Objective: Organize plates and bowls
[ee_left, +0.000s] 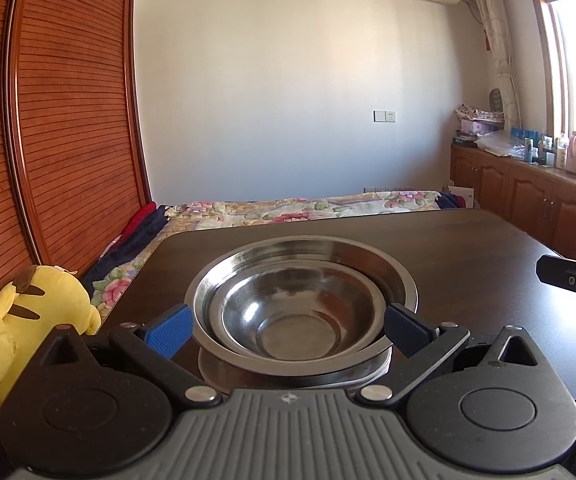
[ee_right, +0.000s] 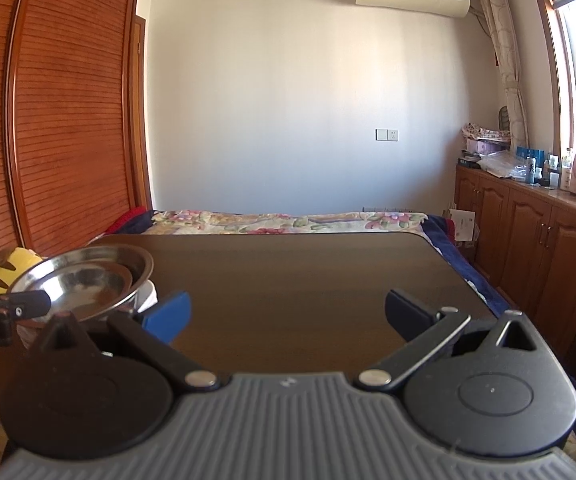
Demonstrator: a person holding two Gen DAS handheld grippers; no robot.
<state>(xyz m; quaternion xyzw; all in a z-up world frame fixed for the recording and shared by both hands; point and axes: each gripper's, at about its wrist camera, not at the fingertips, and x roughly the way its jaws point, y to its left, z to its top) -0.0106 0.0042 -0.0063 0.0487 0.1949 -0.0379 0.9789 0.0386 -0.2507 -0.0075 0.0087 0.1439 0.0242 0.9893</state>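
Note:
Two nested steel bowls (ee_left: 301,312) sit on a white plate (ee_left: 371,370) on the dark table (ee_left: 467,248). The smaller bowl (ee_left: 299,328) rests inside the larger one. My left gripper (ee_left: 288,330) is open, its blue fingertips on either side of the stack's near rim, not clamping it. In the right wrist view the stack (ee_right: 88,280) is at the left with the white plate (ee_right: 148,294) under it. My right gripper (ee_right: 288,314) is open and empty over the bare table (ee_right: 307,272); it also shows in the left wrist view (ee_left: 567,280).
A yellow plush toy (ee_left: 28,320) lies off the table's left edge beside a wooden wardrobe (ee_left: 68,120). A bed with a floral cover (ee_left: 288,208) is beyond the table. Wooden cabinets (ee_left: 535,196) with bottles stand at the right.

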